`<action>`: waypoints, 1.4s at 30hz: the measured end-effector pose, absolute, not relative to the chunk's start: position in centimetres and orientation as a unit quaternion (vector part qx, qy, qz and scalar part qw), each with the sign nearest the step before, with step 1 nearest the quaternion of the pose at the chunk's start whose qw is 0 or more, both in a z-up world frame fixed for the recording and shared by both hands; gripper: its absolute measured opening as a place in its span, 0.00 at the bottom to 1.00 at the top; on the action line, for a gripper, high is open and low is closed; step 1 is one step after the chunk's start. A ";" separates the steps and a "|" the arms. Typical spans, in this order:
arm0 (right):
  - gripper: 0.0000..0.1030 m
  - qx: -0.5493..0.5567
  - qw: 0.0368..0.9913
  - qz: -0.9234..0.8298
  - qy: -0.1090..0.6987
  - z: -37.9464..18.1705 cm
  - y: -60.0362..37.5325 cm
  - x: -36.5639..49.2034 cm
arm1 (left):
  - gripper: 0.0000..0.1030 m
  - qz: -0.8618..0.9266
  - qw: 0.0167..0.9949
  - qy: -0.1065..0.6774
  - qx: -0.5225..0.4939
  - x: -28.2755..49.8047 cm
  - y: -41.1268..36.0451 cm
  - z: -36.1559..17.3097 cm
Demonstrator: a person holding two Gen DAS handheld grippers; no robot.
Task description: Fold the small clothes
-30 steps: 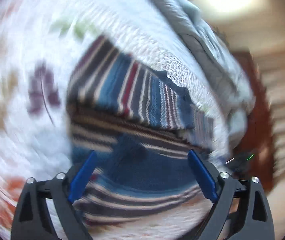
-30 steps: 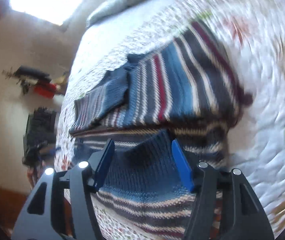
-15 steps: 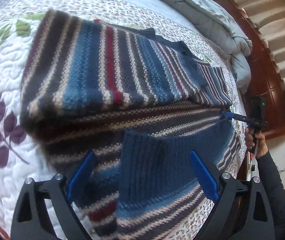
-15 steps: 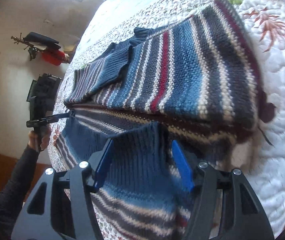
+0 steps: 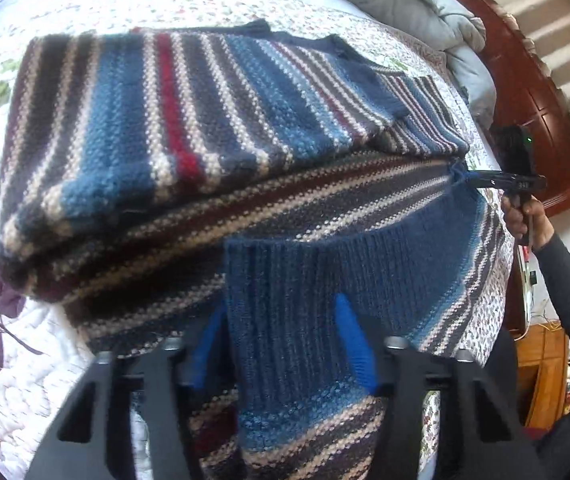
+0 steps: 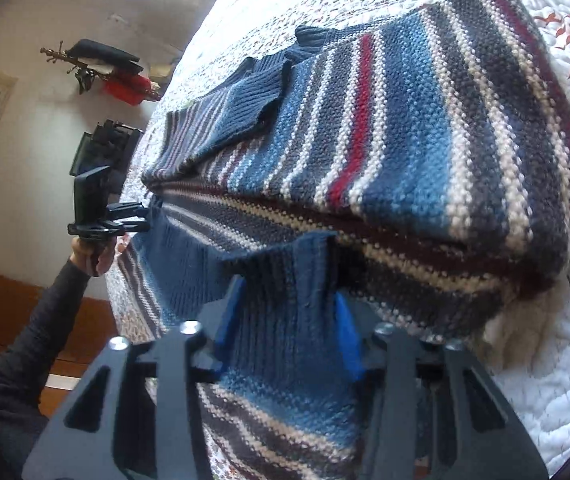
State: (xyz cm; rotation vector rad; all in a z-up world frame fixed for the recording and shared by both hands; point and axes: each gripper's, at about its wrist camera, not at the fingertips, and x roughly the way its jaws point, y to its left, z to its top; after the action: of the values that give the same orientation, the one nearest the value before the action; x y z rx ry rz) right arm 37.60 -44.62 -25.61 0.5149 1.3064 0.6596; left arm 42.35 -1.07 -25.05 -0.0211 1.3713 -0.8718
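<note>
A striped knit sweater (image 5: 173, 120) lies folded over on a quilted bed, its blue ribbed hem (image 5: 285, 280) nearest me. My left gripper (image 5: 281, 344) has its jaws closing, and the ribbed band fills the gap between the blue pads. In the right wrist view the same sweater (image 6: 405, 140) lies across the bed, and my right gripper (image 6: 287, 320) is likewise closing on the hem (image 6: 285, 272), which bunches between its pads. Each view shows the other gripper pinching the far hem corner: the right gripper (image 5: 465, 178) and the left gripper (image 6: 143, 216).
The white quilt (image 5: 25, 340) with leaf prints spreads around the sweater. A grey duvet (image 5: 425, 4) is heaped by the dark wooden headboard (image 5: 533, 92). A person's hand and dark sleeve (image 6: 25, 340) hold the left gripper beside a pale wall with a rack (image 6: 97, 64).
Both grippers have dropped lower onto the ribbed hem, and both pairs of jaws have narrowed on it. The left wrist view has rolled and the blur has gone.
</note>
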 end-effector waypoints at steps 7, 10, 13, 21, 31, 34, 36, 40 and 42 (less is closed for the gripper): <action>0.19 0.227 0.716 0.296 0.590 -25.6 -44.1 37.2 | 0.25 -0.378 0.710 0.594 0.018 41.6 -1.0 -24.3; 0.17 0.222 0.724 0.291 0.585 -25.3 -43.9 37.3 | 0.18 -0.377 0.723 0.579 0.010 41.3 -0.8 -23.6; 0.10 0.217 0.732 0.280 0.582 -25.3 -43.6 37.5 | 0.12 -0.373 0.734 0.568 -0.007 41.2 -0.2 -23.3; 0.08 0.216 0.757 0.263 0.558 -23.6 -44.1 36.5 | 0.10 -0.377 0.745 0.549 -0.039 40.8 0.4 -21.8; 0.08 0.185 0.804 0.249 0.508 -16.5 -43.9 38.2 | 0.10 -0.383 0.783 0.486 -0.057 41.9 1.1 -14.3; 0.08 0.175 0.821 0.228 0.494 -14.6 -44.0 40.4 | 0.10 -0.369 0.802 0.465 -0.075 44.7 1.8 -11.5; 0.08 0.174 0.829 0.213 0.487 -13.9 -44.1 42.1 | 0.10 -0.361 0.810 0.453 -0.094 46.8 2.3 -10.0; 0.08 0.155 0.835 0.200 0.489 -13.4 -43.6 45.6 | 0.10 -0.348 0.812 0.452 -0.122 50.9 2.4 -9.3; 0.08 0.152 0.827 0.187 0.508 -14.9 -43.5 47.1 | 0.10 -0.340 0.800 0.479 -0.125 52.5 1.8 -11.3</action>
State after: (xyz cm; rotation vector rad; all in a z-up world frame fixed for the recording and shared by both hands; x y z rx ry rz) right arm 47.15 -43.54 -14.87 0.3226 1.0789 0.3977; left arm 52.47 1.79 -11.25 -0.2673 1.0279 -0.7289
